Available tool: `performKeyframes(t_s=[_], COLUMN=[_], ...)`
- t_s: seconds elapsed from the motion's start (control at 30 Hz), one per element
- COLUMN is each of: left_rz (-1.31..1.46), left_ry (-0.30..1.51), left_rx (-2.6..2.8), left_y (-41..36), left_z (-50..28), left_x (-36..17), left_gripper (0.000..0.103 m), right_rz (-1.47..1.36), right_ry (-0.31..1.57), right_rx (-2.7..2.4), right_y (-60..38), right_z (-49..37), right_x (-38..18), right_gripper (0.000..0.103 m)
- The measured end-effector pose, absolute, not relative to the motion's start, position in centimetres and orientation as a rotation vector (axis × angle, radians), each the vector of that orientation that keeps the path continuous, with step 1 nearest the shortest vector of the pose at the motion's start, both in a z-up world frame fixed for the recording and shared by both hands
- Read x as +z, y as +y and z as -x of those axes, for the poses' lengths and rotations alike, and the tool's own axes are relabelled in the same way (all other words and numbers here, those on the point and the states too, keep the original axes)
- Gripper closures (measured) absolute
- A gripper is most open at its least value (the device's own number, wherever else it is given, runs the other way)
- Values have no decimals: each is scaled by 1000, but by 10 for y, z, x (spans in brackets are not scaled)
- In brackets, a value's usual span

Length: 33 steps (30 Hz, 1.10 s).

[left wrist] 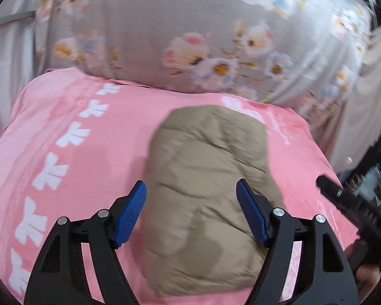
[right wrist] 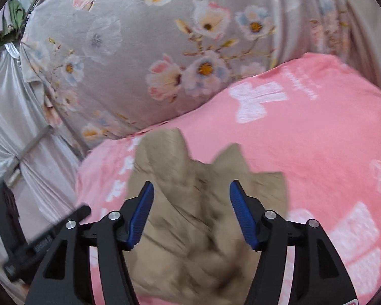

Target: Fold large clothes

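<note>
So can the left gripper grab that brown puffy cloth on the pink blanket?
Probably yes. The left gripper is open right over the tan puffy folded garment on the pink blanket, and nothing lies between them.

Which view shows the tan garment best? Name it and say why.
The left wrist view: the tan garment lies as one compact bundle on the pink sheet, its outline almost whole between the open left tool. The right wrist view shows it blurred, with jagged edges, partly hidden by the open right tool.

white lettering is printed on the pink blanket, but it is too blurred to read.
</note>
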<state>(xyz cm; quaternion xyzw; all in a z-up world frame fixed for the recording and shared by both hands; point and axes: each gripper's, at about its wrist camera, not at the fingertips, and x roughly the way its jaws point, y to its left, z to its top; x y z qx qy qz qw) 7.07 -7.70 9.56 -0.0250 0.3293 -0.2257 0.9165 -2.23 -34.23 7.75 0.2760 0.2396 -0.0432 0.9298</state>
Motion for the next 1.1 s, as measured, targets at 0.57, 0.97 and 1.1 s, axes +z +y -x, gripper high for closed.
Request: performKeyframes(t_s=[0.57,0.97,1.1], left_rz=[12,-188,-218], left_ry=[716,786,803], left_rx=[-351,-422,-412], left_y=[-73,-230,-252], left_z=[-137,-158,-160], left_x=[95,57,34], left_gripper=[32,32,32], right_rz=[-558,-501,-484], right_ry=[693,644,646], right_rx=[-210,-462,-486], right_y=[-360,-403,-407], right_z=[-83,-33,-37], right_x=[71,6,-14], right_gripper=[93,93,93])
